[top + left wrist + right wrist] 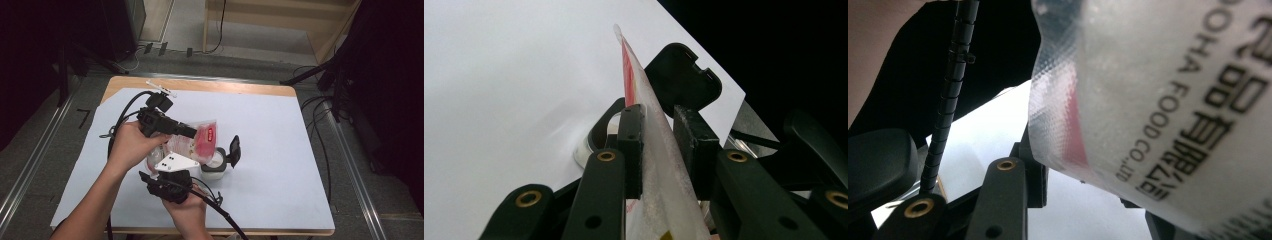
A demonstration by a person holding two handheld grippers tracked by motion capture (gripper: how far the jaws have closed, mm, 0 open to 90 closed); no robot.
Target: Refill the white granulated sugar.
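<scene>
Covering most of the wooden table point(280, 90), a white sheet point(280, 165) carries the work area. Above its centre, a clear plastic pouch point(192, 142) with a red panel and printed lettering is held off the surface; its contents are not discernible. The left gripper point(659, 145) pinches the pouch edge between both pads. The right gripper point(170, 175) sits at the pouch's near edge; whether its jaws clamp it cannot be determined. Just beside the pouch stands a small white container point(216, 167) with an open black hinged lid point(234, 150).

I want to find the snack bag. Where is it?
The snack bag is mid-table in the high view, held up between both grippers, beside the white container with its black lid.
</scene>
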